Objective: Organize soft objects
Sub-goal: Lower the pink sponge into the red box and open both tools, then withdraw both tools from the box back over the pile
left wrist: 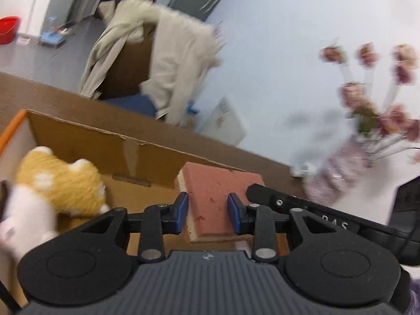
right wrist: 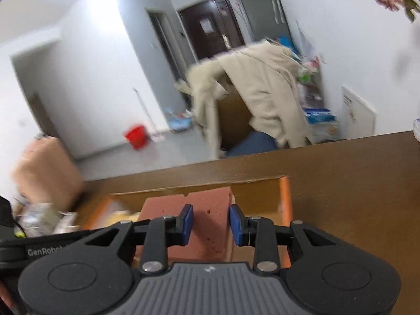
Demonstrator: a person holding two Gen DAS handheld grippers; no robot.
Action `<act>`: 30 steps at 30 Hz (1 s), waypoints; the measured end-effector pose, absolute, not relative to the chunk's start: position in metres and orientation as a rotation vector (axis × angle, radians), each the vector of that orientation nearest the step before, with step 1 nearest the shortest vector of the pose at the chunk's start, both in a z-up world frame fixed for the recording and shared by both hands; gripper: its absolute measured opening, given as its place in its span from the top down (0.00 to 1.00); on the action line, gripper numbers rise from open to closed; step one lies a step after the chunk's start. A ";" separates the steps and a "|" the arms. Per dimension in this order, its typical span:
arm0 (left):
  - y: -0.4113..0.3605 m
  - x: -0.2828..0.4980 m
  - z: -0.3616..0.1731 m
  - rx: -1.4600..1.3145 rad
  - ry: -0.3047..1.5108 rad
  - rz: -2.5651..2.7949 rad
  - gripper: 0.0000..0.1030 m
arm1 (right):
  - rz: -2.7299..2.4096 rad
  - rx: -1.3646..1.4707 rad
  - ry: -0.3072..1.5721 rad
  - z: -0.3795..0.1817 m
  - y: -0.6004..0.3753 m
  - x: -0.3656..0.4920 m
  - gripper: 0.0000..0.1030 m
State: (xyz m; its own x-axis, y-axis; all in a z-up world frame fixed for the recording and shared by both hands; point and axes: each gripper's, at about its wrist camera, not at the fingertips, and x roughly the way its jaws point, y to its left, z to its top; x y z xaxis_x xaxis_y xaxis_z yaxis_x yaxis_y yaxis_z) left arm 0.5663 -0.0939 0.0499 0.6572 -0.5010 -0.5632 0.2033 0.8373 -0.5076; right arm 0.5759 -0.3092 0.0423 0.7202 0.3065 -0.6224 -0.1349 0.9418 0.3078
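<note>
A pink sponge with a pale underside [left wrist: 210,197] sits between the blue pads of my left gripper [left wrist: 208,211], which is shut on it over an open cardboard box [left wrist: 86,141]. My right gripper [right wrist: 211,224] is shut on the same pink sponge [right wrist: 202,210] from the other side, over the box [right wrist: 265,197]. An orange and white plush toy [left wrist: 57,183] lies in the box at the left. The right gripper's black body [left wrist: 328,218] shows at the right of the left wrist view.
The box stands on a brown wooden table [right wrist: 354,183]. A glass vase with pink flowers [left wrist: 367,120] stands at the table's right. Behind the table a chair carries a beige coat [right wrist: 265,89]. A red bucket [right wrist: 136,136] stands on the floor.
</note>
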 end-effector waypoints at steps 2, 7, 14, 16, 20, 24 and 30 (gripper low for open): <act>-0.112 0.593 0.034 -0.421 0.813 -0.380 0.68 | 0.188 0.180 0.750 0.029 -0.305 0.595 0.70; -0.126 0.598 0.018 -0.322 0.881 -0.352 0.68 | 0.133 0.109 0.700 0.023 -0.300 0.597 0.69; -0.114 0.549 0.075 -0.142 0.722 -0.365 0.67 | 0.186 0.108 0.623 0.061 -0.303 0.566 0.59; -0.104 0.523 0.099 -0.096 0.647 -0.380 0.65 | 0.197 0.109 0.588 0.081 -0.304 0.549 0.54; -0.081 0.458 0.141 -0.064 0.507 -0.415 0.48 | 0.244 0.113 0.535 0.124 -0.307 0.496 0.42; -0.052 0.385 0.157 -0.044 0.424 -0.396 0.38 | 0.295 0.136 0.478 0.151 -0.311 0.429 0.28; -0.012 0.275 0.137 -0.006 0.342 -0.312 0.18 | 0.354 0.108 0.419 0.149 -0.308 0.323 0.15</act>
